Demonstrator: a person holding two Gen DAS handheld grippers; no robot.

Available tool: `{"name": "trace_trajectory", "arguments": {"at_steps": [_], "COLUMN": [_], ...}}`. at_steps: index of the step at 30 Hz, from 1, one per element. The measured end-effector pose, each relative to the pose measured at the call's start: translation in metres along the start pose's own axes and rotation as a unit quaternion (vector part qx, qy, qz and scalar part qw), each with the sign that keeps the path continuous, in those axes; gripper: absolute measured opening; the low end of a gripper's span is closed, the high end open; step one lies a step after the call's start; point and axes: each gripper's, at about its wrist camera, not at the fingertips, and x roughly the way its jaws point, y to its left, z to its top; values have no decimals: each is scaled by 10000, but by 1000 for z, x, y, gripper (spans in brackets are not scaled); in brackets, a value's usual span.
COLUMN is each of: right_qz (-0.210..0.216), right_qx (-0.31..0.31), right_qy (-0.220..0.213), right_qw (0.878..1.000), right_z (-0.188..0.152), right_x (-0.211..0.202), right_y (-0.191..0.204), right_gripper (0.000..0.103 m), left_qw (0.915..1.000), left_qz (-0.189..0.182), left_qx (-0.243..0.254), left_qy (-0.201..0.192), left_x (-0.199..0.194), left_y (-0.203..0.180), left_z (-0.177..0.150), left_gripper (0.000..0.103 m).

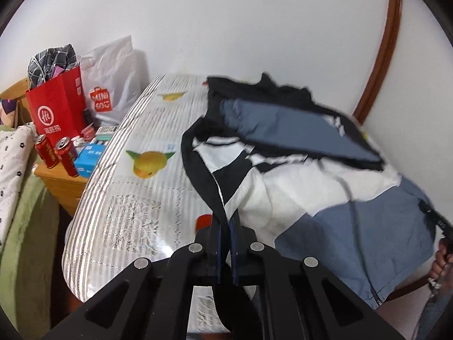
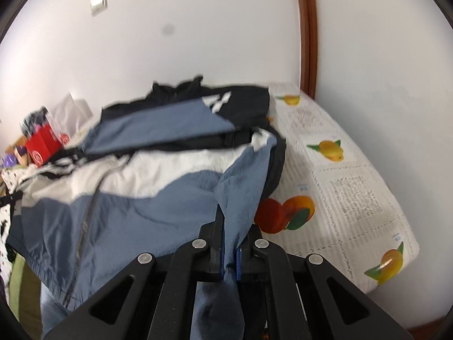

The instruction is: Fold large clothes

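A large blue, white and black jacket [image 1: 325, 187] lies spread on a table with a fruit-print cloth [image 1: 136, 187]. My left gripper [image 1: 225, 221] is shut on a black and white edge of the jacket near its left side, lifting it slightly. In the right wrist view the same jacket [image 2: 136, 187] fills the left and middle. My right gripper [image 2: 230, 226] is shut on a blue fold of the jacket at its right side, raised off the tablecloth [image 2: 339, 198]. A blue and black sleeve [image 2: 158, 130] lies folded across the jacket's far part.
A red paper bag [image 1: 56, 107], a white Miniso bag [image 1: 113, 85] and two red cans [image 1: 56, 153] crowd a wooden stand left of the table. A green cushion [image 1: 25, 240] lies at the left. A white wall with a brown door frame [image 2: 308, 28] stands behind.
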Motion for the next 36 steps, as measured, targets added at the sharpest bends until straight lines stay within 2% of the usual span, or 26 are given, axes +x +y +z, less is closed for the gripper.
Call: {"name": "trace_trajectory", "arguments": {"at_steps": [6,12,21,36], "right_qz": [154,202,212,163], "right_qx": [198,241,337,465], "right_qy": [-399,-591,-621,-319], "right_qw": [9989,9978,9973,9983], "right_z": [33,72,118,151], "right_x": [-21,-14,30,127], "right_y": [-9,-4,-1,-17], "right_gripper": [5,5,5,5], "left_qw": [9991,9980,9980,9988], "left_qz": [-128,-215,14,380], "left_qx": [13,-111,-288,-25], "left_qy": [-401,-580,-562,-298], "left_x": [-21,-15,22,104], "left_y": [-2,0,8,-12], "left_z": [25,53,93,149], "left_gripper": [5,5,5,6]}}
